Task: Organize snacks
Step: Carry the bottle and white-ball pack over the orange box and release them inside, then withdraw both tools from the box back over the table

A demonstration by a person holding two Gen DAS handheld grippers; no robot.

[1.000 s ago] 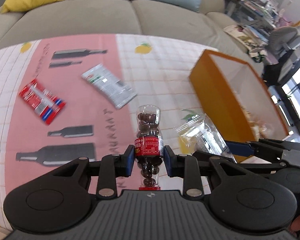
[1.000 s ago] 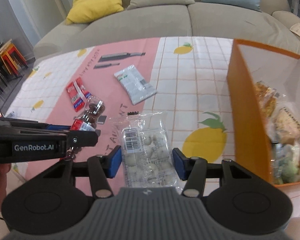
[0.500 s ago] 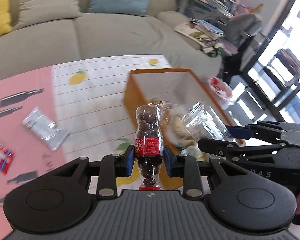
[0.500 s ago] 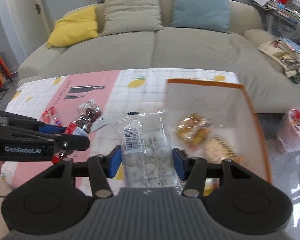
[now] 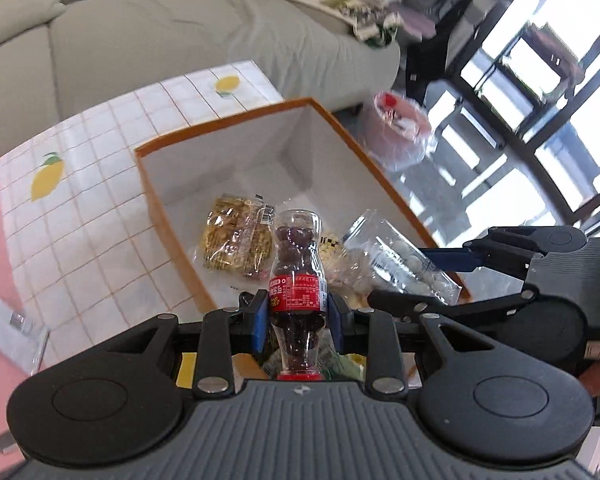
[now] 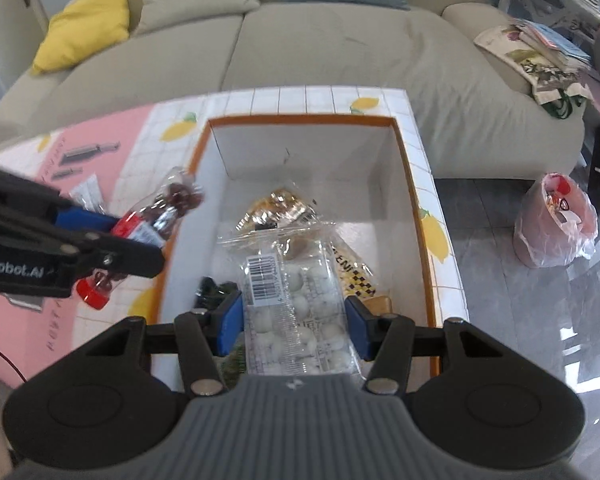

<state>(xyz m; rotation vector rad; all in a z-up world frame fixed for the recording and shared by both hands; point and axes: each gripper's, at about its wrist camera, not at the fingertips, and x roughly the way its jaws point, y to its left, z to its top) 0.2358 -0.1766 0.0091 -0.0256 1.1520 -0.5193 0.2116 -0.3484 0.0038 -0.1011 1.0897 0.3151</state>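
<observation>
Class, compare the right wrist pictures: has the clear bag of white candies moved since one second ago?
Yes. The clear bag of white candies, clamped in the right gripper, has moved from above the tablecloth to above the orange box.

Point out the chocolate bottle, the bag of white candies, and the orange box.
chocolate bottle (image 5: 298,298), left wrist view, red label.
bag of white candies (image 6: 296,308), right wrist view, clear front over the candies.
orange box (image 6: 300,121), right wrist view, far rim.
</observation>
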